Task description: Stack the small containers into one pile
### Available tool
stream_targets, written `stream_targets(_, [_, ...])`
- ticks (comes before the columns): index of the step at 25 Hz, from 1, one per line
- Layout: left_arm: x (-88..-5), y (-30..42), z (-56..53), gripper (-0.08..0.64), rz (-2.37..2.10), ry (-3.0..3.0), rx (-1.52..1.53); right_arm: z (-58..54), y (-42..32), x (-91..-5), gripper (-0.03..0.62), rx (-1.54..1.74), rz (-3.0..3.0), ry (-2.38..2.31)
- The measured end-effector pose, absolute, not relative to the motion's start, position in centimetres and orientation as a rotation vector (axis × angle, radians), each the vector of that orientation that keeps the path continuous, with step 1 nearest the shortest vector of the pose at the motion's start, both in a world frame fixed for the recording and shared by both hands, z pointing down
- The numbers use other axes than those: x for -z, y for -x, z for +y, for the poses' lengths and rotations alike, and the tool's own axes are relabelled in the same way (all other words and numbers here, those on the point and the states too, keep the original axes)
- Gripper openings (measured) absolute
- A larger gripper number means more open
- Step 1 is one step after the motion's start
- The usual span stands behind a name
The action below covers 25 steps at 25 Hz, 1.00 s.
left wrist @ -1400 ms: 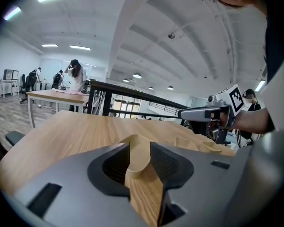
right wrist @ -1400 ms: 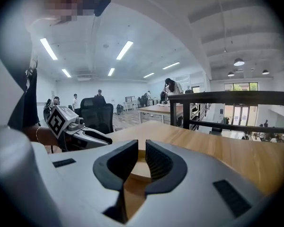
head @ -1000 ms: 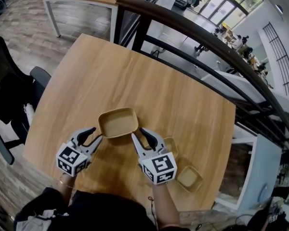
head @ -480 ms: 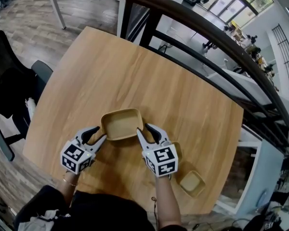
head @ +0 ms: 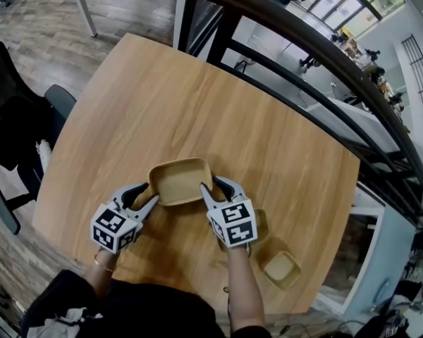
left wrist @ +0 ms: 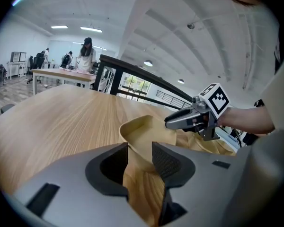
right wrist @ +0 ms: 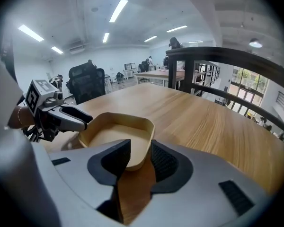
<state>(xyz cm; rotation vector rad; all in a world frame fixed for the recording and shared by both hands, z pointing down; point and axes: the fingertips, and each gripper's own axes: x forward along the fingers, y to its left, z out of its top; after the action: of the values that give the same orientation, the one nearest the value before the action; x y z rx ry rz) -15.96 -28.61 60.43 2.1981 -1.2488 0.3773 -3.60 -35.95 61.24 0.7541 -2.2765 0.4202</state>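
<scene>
Astride the tan container's (head: 178, 182) rim, left gripper (head: 149, 194) and right gripper (head: 210, 186), jaws just opening

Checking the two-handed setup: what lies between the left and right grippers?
The head view shows the large tan container spanning that stretch; left gripper and right gripper straddle its rim, their jaws having just been opening.

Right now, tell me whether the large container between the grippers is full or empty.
Empty. The large container shows a bare floor, with nothing inside it.
</scene>
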Motion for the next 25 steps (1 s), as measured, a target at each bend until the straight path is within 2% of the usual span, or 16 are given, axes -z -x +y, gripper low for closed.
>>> stream_targets(13, [-61.2, 15.8, -29.6, 0.146, -1.280, -2.112, -0.337, -36.0, 3.1, -63.4, 0.129, -0.488, -2.203, -0.755])
stream_targets(20, [-61.1, 16.1, -29.4, 0.129, -1.280, -2.081, -0.371, -35.8, 2.7, -62.4, 0.074, -0.512, -2.208, -0.808])
stream_targets(25, [-60.4, 16.4, -28.7, 0.090, -1.272, -2.061, -0.353, -34.8, 2.4, -61.1, 0.051, -0.548, -2.229, -0.839])
